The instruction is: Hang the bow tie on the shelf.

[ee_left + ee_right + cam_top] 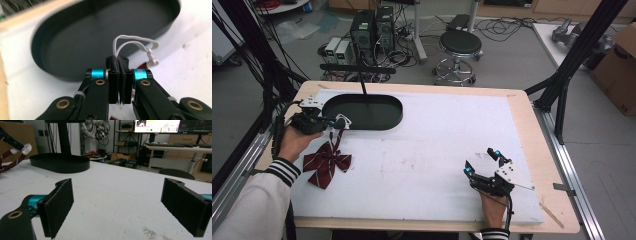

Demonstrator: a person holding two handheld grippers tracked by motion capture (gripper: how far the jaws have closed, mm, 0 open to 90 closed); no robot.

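Left gripper (pixel 333 121): jaws pressing fully together, pinching the white elastic cord (pixel 130 42) of the bow tie (pixel 326 162)
Bow tie: dark red, striped, hanging from the cord and trailing onto the white mat (pixel 422 160) near the table's left edge
Black tray (pixel 377 120): lying just beside the left gripper
Right gripper (pixel 484 161): jaws standing wide apart, holding nothing, hovering near the front edge
Open room: bare mat stretching between the two grippers
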